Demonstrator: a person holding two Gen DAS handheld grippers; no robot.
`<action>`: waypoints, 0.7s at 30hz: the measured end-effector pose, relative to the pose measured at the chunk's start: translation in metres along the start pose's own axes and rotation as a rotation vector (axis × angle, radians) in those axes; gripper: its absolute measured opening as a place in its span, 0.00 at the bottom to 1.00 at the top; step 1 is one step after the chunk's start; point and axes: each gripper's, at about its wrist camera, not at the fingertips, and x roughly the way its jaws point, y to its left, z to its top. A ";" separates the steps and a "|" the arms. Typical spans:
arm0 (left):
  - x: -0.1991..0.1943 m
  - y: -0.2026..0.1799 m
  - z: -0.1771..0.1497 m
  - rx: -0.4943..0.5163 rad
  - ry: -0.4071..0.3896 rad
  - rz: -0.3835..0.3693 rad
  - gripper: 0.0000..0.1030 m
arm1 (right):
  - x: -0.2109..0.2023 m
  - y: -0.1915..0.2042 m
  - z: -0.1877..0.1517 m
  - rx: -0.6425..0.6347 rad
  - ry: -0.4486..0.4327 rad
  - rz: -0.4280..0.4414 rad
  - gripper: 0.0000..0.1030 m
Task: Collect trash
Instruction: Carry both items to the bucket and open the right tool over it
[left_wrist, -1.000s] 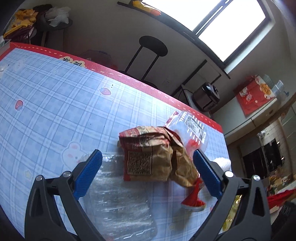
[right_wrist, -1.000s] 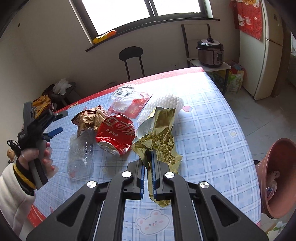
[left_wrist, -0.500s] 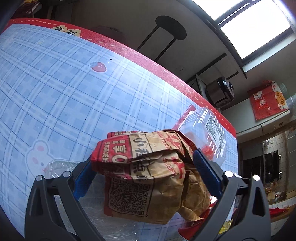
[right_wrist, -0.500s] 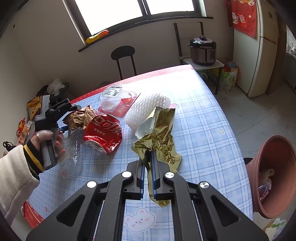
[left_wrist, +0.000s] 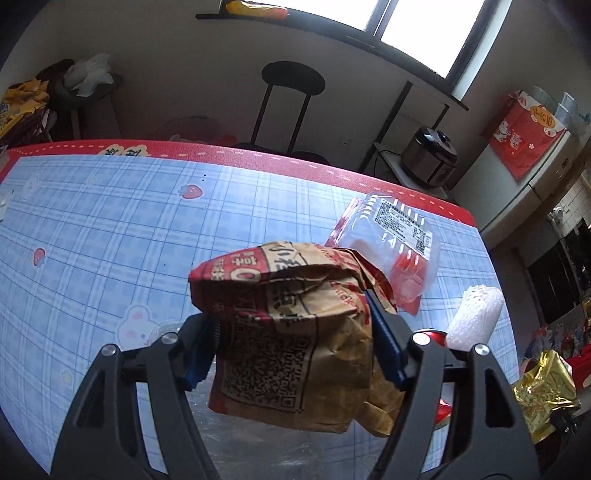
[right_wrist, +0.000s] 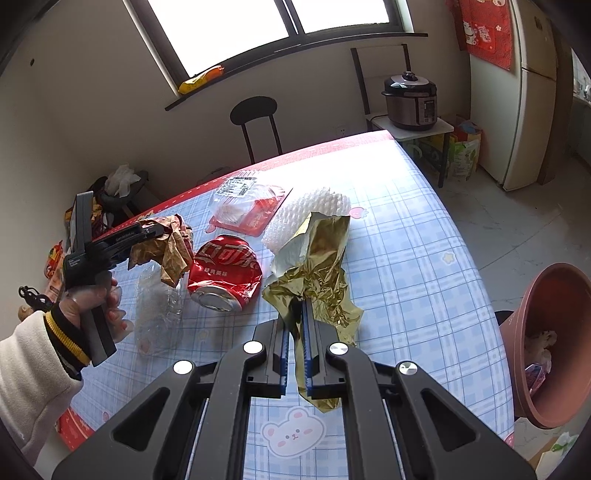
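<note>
My left gripper (left_wrist: 291, 325) is shut on a crumpled brown paper bag (left_wrist: 295, 339) with red print and holds it above the table; it also shows in the right wrist view (right_wrist: 166, 247). My right gripper (right_wrist: 297, 325) is shut on a gold foil wrapper (right_wrist: 317, 266), held over the table. On the blue checked tablecloth (right_wrist: 406, 236) lie a crushed red can (right_wrist: 225, 273), a flattened clear plastic bottle (right_wrist: 159, 314), a clear plastic tray with a label (right_wrist: 247, 206) and a white foam net (right_wrist: 310, 210).
A brown bin (right_wrist: 550, 343) with some trash in it stands on the floor at the table's right edge. A black stool (right_wrist: 255, 122) stands behind the table. A rice cooker (right_wrist: 410, 99) sits on a small side table at the back right.
My left gripper has closed on the paper bag and lifted it off the table. My right gripper still holds the gold wrapper, nearly unmoved.
</note>
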 end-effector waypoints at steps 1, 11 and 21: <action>-0.010 0.001 -0.002 0.012 -0.014 0.008 0.70 | -0.002 0.001 -0.001 0.000 -0.003 0.007 0.07; -0.126 0.012 -0.058 -0.001 -0.142 0.039 0.70 | -0.021 0.003 -0.013 0.018 -0.037 0.066 0.07; -0.194 -0.008 -0.136 -0.063 -0.133 0.043 0.71 | -0.044 0.005 -0.030 0.019 -0.064 0.131 0.07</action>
